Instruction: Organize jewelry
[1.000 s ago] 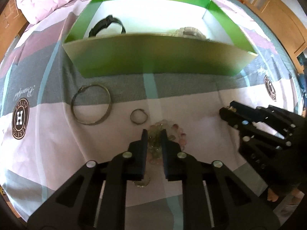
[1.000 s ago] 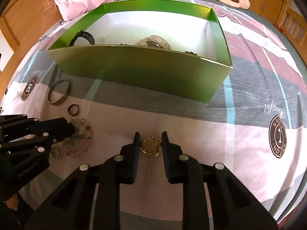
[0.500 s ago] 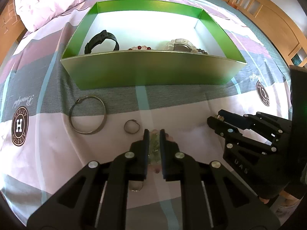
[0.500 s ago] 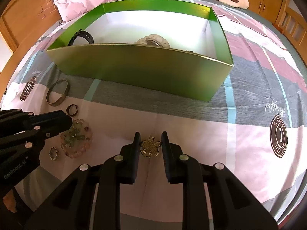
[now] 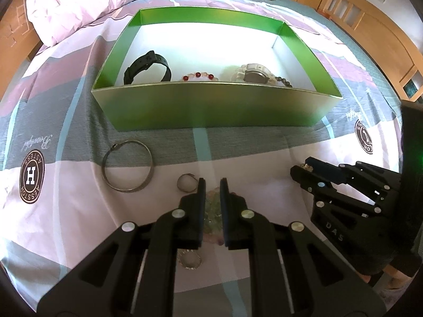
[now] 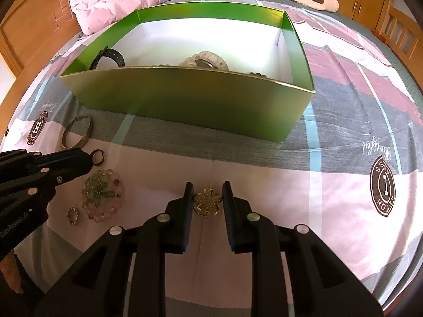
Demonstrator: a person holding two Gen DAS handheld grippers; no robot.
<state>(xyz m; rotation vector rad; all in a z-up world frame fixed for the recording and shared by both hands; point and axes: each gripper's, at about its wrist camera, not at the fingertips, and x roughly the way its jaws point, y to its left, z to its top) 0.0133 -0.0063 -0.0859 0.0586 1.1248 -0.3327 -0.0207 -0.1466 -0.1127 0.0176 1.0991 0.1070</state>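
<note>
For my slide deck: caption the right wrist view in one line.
Right gripper fingers flank a gold flower brooch on the bedspread, before the green box; the left gripper is beside a beaded bracelet.

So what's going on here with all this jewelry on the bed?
A person with a gripper in each hand is sorting jewelry into the green box, where a black watch already lies. The right gripper is closed on a gold flower brooch. The left gripper is shut, near a bead bracelet lying on the bedsheet.
</note>
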